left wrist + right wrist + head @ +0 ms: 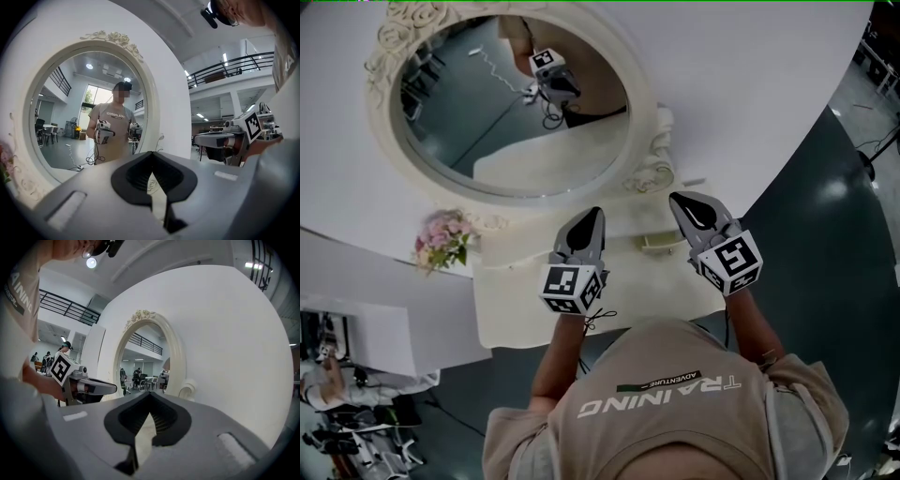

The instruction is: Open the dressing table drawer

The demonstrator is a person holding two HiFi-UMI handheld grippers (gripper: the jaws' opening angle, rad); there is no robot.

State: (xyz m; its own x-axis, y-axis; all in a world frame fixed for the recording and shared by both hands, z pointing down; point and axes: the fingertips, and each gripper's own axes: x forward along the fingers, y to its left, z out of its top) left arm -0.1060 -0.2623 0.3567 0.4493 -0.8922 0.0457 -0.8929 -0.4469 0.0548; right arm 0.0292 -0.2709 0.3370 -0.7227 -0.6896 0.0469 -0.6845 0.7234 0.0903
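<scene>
The grey right claw (149, 397) with black ribbed pads is seen at the bottom, its jaws closed tip to tip with nothing gripped. Beyond it, a cream oval mirror (146, 364) with a carved floral crest is set against a plain white wall (225, 333). At the left, the grey left claw (111, 389) is held level, with its black-and-white marker cube (63, 369) beside a beige sleeve (21, 291).

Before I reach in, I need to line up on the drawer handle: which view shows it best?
The head view: the drawer handle shows plainly on the cream dressing table, just beside the right tongs. Both gripper views face the mirror and the wall; neither shows the handle.
</scene>
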